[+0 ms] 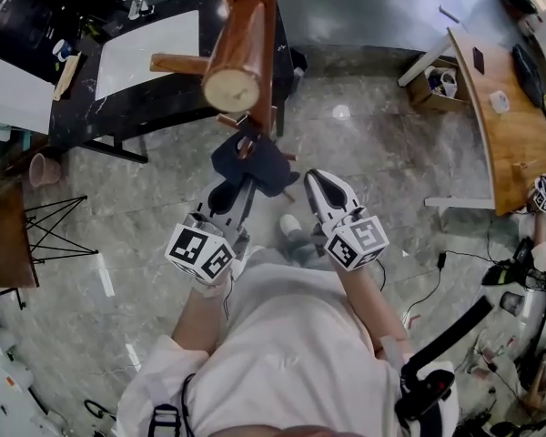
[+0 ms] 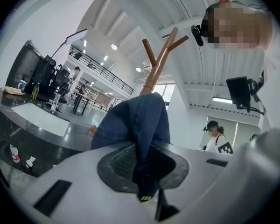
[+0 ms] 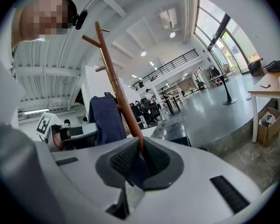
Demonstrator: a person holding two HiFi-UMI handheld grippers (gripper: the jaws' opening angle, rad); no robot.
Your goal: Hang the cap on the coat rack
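Now the dark blue denim cap (image 1: 259,167) is seen right up against the tall wooden coat rack with angled pegs (image 1: 241,53), low on the post and well under the top prongs. From the head view, a short brown peg end (image 1: 246,146) appears to poke up through the middle of the cloth. The cap is therefore judged to be draped over a lower peg already, though how securely it sits cannot be made out from above.

It is not let go of yet. The left claw (image 1: 227,189) is clamped tight on the cap. In the left gripper view the blue cloth is pinched between the ribbed pads (image 2: 121,160) and bulges up in front of the rack's post. The right claw (image 1: 315,180) is drawn narrow as well, just beside the cap's near edge. In the right gripper view a dark blue sliver is caught between its pads. That is read as cap cloth too, although its link to the cap's body is hidden by the claw's own grey housing.

So the carrying and lining-up are taken as done, and the hooking looks close to done. What is left: the cap is to be settled on the peg, both claws opened, and both drawn back without the cloth being dragged off.
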